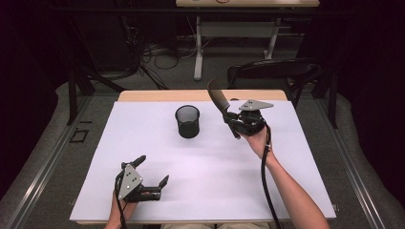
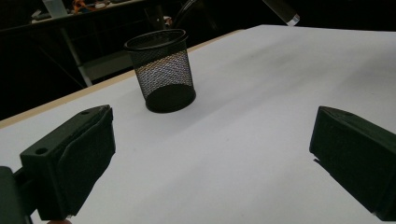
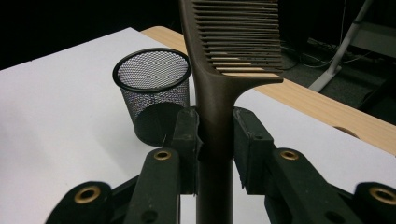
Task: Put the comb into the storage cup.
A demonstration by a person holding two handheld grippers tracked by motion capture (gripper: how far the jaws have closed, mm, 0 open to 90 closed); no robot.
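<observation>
A brown comb (image 3: 215,79) stands between the jaws of my right gripper (image 3: 215,140), which is shut on its handle; the toothed end points up and away. In the high view that comb (image 1: 218,100) is held above the white table by the right gripper (image 1: 235,125), to the right of a black mesh cup (image 1: 187,121). The cup (image 3: 152,93) stands upright and looks empty. My left gripper (image 1: 153,169) rests near the front left of the table, open, with nothing between its pads (image 2: 88,163). The mesh cup (image 2: 162,70) lies well beyond it.
A white sheet (image 1: 205,181) covers the table, with a wooden edge (image 1: 157,95) at the far side. A dark chair (image 1: 277,71) stands behind the table's far right corner. Cables and a desk frame (image 1: 200,47) lie on the floor beyond.
</observation>
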